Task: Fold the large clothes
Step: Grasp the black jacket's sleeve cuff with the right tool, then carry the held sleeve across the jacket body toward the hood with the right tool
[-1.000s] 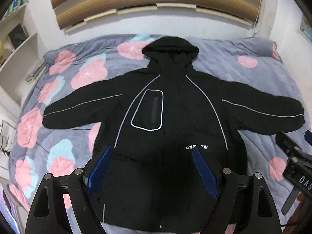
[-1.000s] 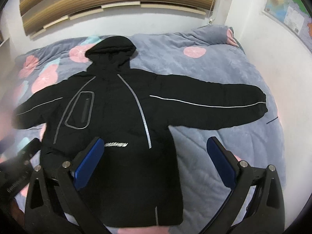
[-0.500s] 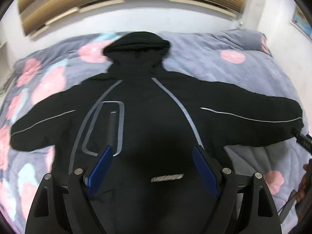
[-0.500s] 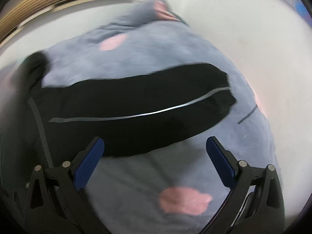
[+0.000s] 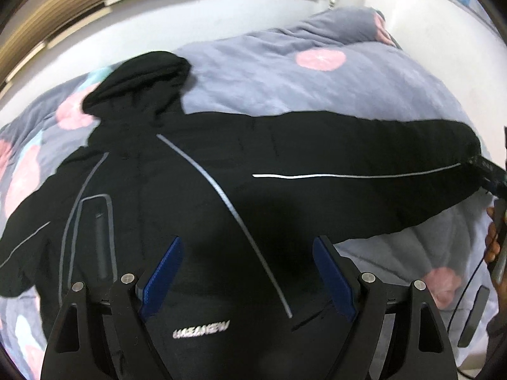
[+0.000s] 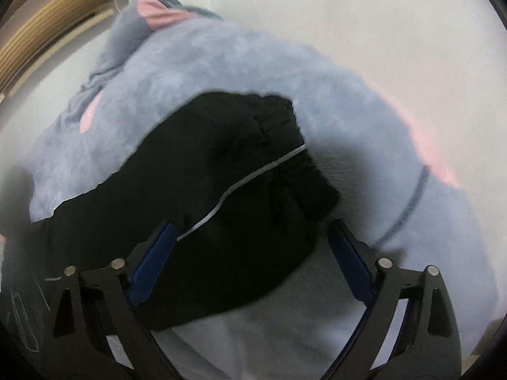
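I see the black hooded jacket (image 5: 196,209) lying face up and spread flat on a grey-blue blanket (image 5: 285,76) with pink round prints; hood (image 5: 139,76) at 11 o'clock in the left wrist view, chest pocket outline at 9, white logo print at 6 near the bottom edge; one sleeve (image 5: 364,171) runs out to 3 o'clock with a thin reflective stripe along it.

Left gripper (image 5: 247,272): jaws wide apart, blue pads clear of the cloth as far as I can tell; it hangs above the jacket torso, pointing steeply down; nothing between the pads but the fabric below.

Right gripper (image 6: 250,259): jaws parted and they have just been closing in a little; the sleeve end (image 6: 240,171) lies in the gap between the pads, cuff at 12 to 1 o'clock; left pad sits right at the sleeve's edge by the stripe, right pad is over bare blanket, apart from the cloth; I see no pinch on the sleeve; view is blurred, so contact at the left pad I cannot tell.

In the left wrist view the right gripper's body and a hand (image 5: 492,240) show at 3 to 4 o'clock, just past the cuff; white wall behind the bed; wooden slats (image 5: 95,9) at 11 to 12.
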The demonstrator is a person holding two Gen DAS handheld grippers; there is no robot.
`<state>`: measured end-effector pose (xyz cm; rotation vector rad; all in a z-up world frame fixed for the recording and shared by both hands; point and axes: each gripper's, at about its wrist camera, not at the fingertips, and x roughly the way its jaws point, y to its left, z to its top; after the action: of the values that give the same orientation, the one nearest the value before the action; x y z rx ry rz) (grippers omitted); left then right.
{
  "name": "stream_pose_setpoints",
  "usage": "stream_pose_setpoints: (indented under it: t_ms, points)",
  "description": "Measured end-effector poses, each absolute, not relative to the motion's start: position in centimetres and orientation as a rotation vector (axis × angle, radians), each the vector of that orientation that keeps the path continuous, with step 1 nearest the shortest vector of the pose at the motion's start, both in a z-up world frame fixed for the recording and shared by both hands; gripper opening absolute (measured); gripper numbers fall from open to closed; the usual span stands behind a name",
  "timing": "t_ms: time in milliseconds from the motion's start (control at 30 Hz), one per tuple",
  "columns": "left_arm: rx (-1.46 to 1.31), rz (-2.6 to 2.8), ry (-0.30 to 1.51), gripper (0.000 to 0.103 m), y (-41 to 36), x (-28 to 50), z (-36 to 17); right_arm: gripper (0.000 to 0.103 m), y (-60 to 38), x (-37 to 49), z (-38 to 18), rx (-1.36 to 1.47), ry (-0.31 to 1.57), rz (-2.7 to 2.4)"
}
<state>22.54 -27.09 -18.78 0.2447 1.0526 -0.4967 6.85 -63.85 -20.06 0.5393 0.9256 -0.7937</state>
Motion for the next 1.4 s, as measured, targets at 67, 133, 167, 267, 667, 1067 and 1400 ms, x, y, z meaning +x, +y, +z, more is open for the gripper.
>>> stream_pose_setpoints:
  t_ms: [67,133,167,267,667,1067,1400]
  points:
    - [0.247,-0.518,1.059,0.085,-28.3,23.1,-19.8,0.046,-64.1,7.3,-20.7,0.569,0.944,-0.754]
    - [0.245,-0.533,1.085,0.085,-29.6,24.1,-21.3,0.014,-63.0,7.5,-19.9,0.547,0.935,-0.718]
    - [0.243,-0.539,1.094,0.085,-30.1,24.5,-21.8,0.011,-62.6,7.7,-19.2,0.531,0.924,-0.692]
    - [0.235,-0.553,1.098,0.084,-32.1,25.9,-23.0,0.01,-60.6,6.3,-15.1,0.498,0.831,-0.619]
    - [0.37,-0.561,1.231,0.086,-39.8,29.2,-33.5,0.011,-64.8,5.7,-21.4,0.609,0.935,-0.706]
    - [0.244,-0.607,1.199,0.087,-32.9,27.9,-27.0,0.009,-58.2,7.2,-15.0,0.429,0.925,-0.705]
    - [0.117,-0.469,1.113,0.087,-16.7,27.0,-20.8,0.008,-44.5,13.2,-10.6,0.293,0.901,-0.458]
